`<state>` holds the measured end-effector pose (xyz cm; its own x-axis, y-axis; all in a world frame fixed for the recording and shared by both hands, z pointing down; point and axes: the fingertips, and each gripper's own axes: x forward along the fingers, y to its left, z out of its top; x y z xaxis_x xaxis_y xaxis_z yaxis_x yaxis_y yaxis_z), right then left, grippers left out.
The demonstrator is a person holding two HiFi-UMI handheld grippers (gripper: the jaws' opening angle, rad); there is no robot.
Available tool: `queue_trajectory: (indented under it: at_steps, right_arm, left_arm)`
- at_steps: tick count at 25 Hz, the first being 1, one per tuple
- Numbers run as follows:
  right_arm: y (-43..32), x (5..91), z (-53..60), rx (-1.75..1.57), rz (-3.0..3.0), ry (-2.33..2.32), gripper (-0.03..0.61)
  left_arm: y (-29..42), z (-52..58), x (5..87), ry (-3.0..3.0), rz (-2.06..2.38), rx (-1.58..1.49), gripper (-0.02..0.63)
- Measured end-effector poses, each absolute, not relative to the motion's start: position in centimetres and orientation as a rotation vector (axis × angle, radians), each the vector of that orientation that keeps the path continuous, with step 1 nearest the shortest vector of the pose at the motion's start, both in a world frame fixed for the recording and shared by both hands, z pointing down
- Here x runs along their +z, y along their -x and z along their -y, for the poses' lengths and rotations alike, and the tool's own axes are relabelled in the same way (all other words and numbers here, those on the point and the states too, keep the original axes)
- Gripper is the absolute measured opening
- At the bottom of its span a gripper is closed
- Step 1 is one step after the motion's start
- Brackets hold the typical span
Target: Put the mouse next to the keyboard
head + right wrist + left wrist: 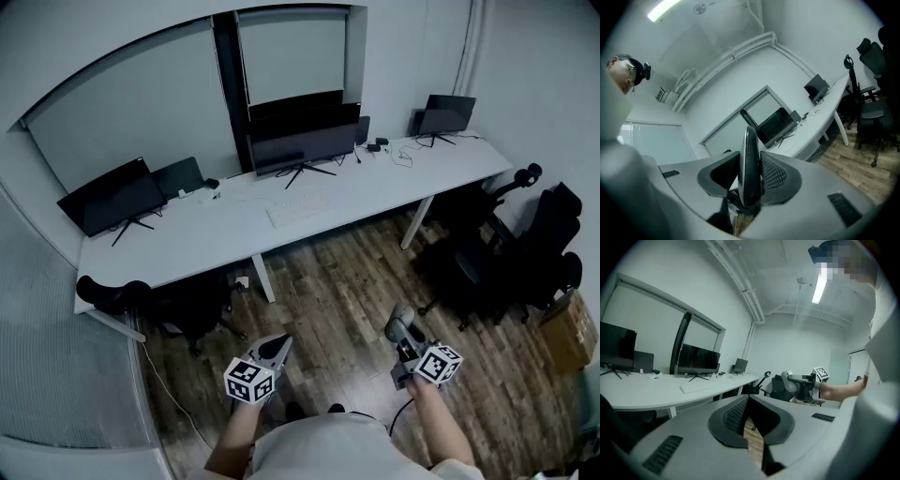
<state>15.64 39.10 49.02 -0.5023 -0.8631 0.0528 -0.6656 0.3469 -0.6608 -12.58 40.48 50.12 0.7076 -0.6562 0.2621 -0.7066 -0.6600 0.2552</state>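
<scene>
A white keyboard [298,210] lies on the long white desk [216,239], in front of the middle monitor [302,148]. I stand well back from the desk on the wooden floor. My right gripper [401,330] is shut on a grey mouse [400,322], held on edge between its pads [751,164]. In the left gripper view the mouse [786,380] shows at the tip of that gripper, and the keyboard [696,388] lies far off on the desk. My left gripper [279,349] is shut, its jaws meeting at the tip [748,398] with nothing between them.
A monitor [112,197] stands at the desk's left end and another [445,114] at its right end. Black office chairs [511,248] crowd the right side, and one [141,300] is tucked under the desk at left. A cardboard box [574,333] sits at far right.
</scene>
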Motion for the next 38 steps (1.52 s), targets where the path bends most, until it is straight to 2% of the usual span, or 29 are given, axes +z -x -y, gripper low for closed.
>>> queue_trajectory:
  at_steps: [38]
  right_arm:
    - [-20.5,50.6,-35.8,-0.976,-2.409,1.181,0.147]
  left_arm:
    - [5.7,-39.9,51.9,-2.509,1.172,0.222,0.017]
